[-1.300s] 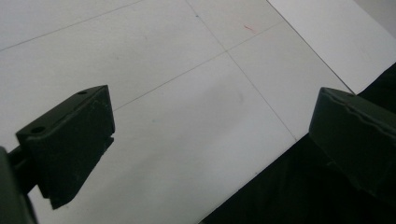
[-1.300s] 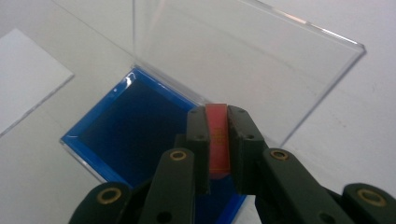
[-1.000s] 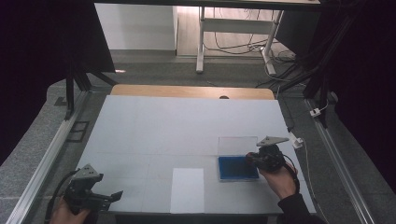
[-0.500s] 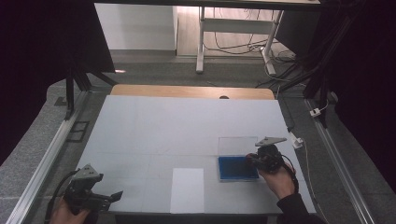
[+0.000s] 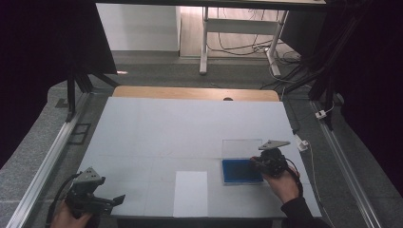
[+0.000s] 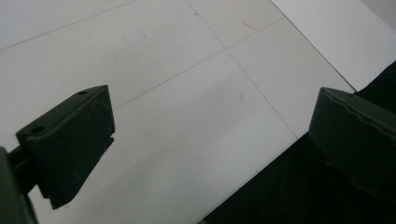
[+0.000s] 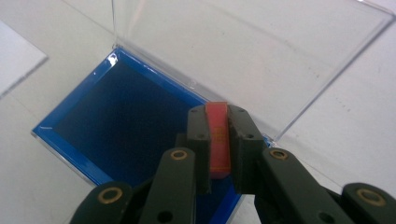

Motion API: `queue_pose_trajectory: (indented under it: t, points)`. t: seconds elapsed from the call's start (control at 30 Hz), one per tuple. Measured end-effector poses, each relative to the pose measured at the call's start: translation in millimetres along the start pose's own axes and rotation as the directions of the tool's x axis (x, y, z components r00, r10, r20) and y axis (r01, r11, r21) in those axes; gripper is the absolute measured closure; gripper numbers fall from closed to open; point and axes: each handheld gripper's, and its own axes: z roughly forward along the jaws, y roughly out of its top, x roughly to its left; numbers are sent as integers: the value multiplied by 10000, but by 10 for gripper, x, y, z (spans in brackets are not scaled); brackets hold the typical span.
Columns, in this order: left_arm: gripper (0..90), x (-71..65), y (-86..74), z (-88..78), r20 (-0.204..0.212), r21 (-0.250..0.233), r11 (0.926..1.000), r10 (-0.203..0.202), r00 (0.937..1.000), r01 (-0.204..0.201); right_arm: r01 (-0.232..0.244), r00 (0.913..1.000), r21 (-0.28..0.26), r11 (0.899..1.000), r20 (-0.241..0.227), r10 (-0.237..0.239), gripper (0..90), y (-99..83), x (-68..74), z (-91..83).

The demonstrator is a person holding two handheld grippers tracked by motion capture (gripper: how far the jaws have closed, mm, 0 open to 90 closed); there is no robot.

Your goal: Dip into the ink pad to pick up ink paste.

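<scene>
Pinching a thin red slab (image 7: 218, 140), right gripper (image 7: 218, 122) over blue-lined clear case (image 7: 107, 126).

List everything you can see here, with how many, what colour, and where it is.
Table: one, white top, centre.
Paper sheet: one, white, near edge, middle.
Case: one, blue tray with clear lid raised open, right side.
Small flat piece: one, red, clamped over the tray.
Left gripper: one, black, near left corner, jaws apart, holding nothing.
Right gripper: one, black, at the case, shut on the piece.
</scene>
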Motion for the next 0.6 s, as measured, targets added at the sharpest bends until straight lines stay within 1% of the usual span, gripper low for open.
queue_pose_trajectory:
  t: [0.03,0.07,0.13,0.23,0.3,0.37,0.4,0.43,0.47,0.53,0.6]
  points:
    - [7,-1,0,0,-7,0,10000,3,10000,-3,-103,9999,-52,9999,-80,103,803,-7,-19,0]
    - [7,-3,0,1,-14,-9,10000,3,10000,-3,-291,9992,-89,9995,-264,289,803,-17,-53,-3]
    - [6,-2,1,0,-17,-16,10000,2,10000,-2,-388,9987,-133,9992,-333,383,803,-23,-71,-2]
    - [6,-3,0,-4,-20,-37,10000,20,10000,-20,-358,9990,-79,9993,-276,356,803,-18,-56,-3]
    - [7,-6,2,-4,-28,-37,10000,40,10000,-40,-15,10000,-5,10000,-12,15,804,0,-6,4]
    - [7,-5,3,-3,-32,-30,10000,29,10000,-29,183,9997,91,9998,167,-184,803,13,31,5]
    - [7,-3,4,-4,-39,-42,10000,13,10000,-13,183,9997,91,9998,167,-184,803,13,31,5]
    - [5,2,2,-11,-14,-110,9999,-15,10000,14,342,9991,160,9993,240,-345,803,19,51,4]
    - [4,2,2,-11,-14,-110,9999,-15,10000,14,345,9991,158,9993,249,-349,803,19,52,5]
    - [1,6,0,-18,34,-198,9998,-34,10000,34,207,9996,105,9997,212,-210,803,13,35,5]
    - [1,13,-2,-24,75,-258,9997,22,10000,-20,-38,10000,-11,10000,21,38,802,1,-1,5]
